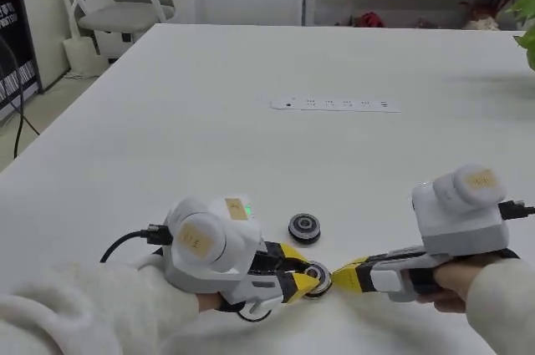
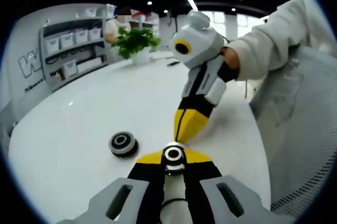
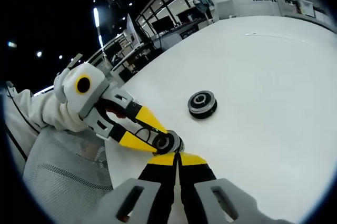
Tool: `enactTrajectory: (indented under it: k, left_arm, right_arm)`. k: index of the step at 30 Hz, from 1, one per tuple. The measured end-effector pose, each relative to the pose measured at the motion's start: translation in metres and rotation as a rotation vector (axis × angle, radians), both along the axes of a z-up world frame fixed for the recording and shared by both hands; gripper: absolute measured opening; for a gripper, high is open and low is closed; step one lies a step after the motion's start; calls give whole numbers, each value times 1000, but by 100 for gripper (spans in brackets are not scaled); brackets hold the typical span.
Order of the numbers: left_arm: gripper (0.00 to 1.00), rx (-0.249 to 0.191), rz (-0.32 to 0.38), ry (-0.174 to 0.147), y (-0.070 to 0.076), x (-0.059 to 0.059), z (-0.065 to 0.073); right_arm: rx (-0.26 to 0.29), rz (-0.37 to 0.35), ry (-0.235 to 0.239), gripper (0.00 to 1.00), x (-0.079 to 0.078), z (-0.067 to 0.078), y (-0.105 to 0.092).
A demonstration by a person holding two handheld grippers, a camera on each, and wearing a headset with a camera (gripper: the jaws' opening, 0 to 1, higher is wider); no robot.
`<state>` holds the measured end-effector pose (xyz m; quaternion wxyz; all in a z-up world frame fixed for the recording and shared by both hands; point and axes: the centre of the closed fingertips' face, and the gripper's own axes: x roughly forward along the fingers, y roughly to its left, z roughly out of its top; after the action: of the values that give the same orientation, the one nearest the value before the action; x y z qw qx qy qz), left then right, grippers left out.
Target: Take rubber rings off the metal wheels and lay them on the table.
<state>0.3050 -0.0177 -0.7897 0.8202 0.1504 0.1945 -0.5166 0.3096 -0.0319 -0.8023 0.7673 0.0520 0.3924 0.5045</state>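
A small metal wheel [image 1: 317,274] with a black rubber ring sits between the yellow-tipped jaws of my left gripper [image 1: 308,280], which is shut on it near the table's front edge. In the left gripper view the wheel [image 2: 174,156] faces the camera, clamped at its sides. My right gripper [image 1: 338,276] comes in from the right with its jaws pressed together at the wheel's rim [image 3: 167,142], pinching the ring's edge. A second wheel [image 1: 304,227] with its ring on lies flat on the white table [image 1: 251,146] just behind; it is also in the gripper views [image 2: 123,144] [image 3: 202,103].
A white power strip [image 1: 334,105] lies mid-table. An office chair [image 1: 117,0] stands beyond the far left corner. A potted plant [image 2: 136,39] sits at the table's far right end. My sleeves hang over the front edge.
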Motion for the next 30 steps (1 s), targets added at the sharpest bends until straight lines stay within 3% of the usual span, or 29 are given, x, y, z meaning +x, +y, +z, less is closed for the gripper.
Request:
enactTrajectory:
  k: [9, 20, 30]
  left_arm:
    - [13, -26, 5, 5, 0, 0, 0]
    - [13, -25, 7, 0, 0, 0, -1]
    - [13, -26, 9, -1, 0, -1, 0]
  right_arm:
    - [82, -63, 97, 0, -4, 7, 4]
    - [116, -84, 142, 0, -4, 11, 6]
    - [124, -85, 153, 0, -1, 11, 6]
